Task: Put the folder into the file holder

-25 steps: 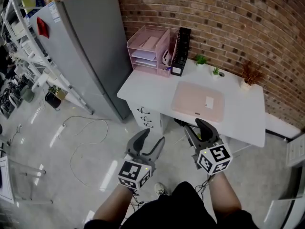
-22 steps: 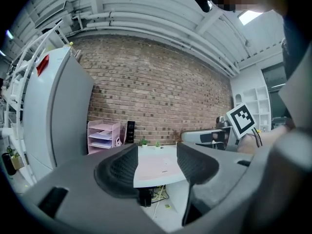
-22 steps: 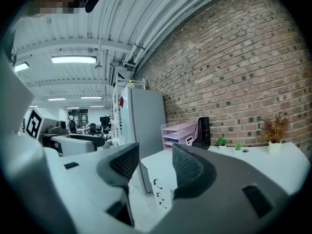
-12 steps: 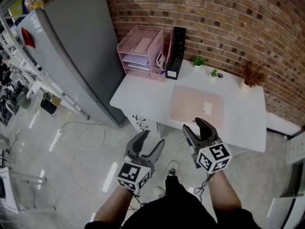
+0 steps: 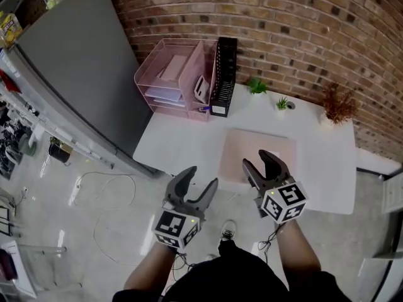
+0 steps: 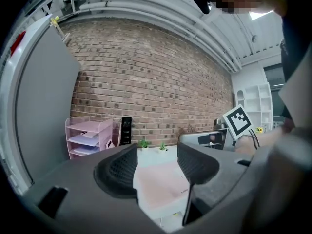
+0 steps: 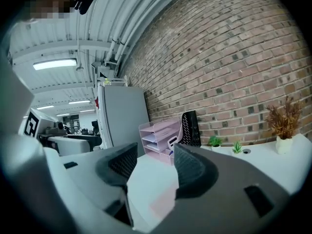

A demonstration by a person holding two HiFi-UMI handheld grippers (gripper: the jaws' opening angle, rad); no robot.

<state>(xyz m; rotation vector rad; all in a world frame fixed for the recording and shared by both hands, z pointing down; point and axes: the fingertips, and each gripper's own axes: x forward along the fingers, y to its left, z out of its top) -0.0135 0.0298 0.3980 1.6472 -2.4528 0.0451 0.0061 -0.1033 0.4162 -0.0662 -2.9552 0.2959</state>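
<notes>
A flat pink folder [image 5: 258, 148] lies on the white table [image 5: 179, 131], near its front edge. The black mesh file holder [image 5: 223, 75] stands upright at the table's back, against the brick wall. My right gripper [image 5: 258, 161] is open and empty, hovering over the folder's near edge. My left gripper [image 5: 200, 178] is open and empty, off the table's front edge and left of the folder. In the left gripper view the folder [image 6: 158, 184] shows between the jaws and the file holder [image 6: 126, 130] stands farther off. The right gripper view shows the file holder [image 7: 191, 128] and folder [image 7: 163, 201].
A pink tray rack [image 5: 170, 77] holding papers stands just left of the file holder. Two small green plants [image 5: 256, 85] and a dried plant in a pot [image 5: 337, 102] line the table's back. A tall grey cabinet [image 5: 75, 61] stands at left; a cable [image 5: 104, 200] lies on the floor.
The table has come closer in the head view. Both grippers have moved forward, and the right one now reaches over the folder's near edge. Its jaws stand a little wider.
</notes>
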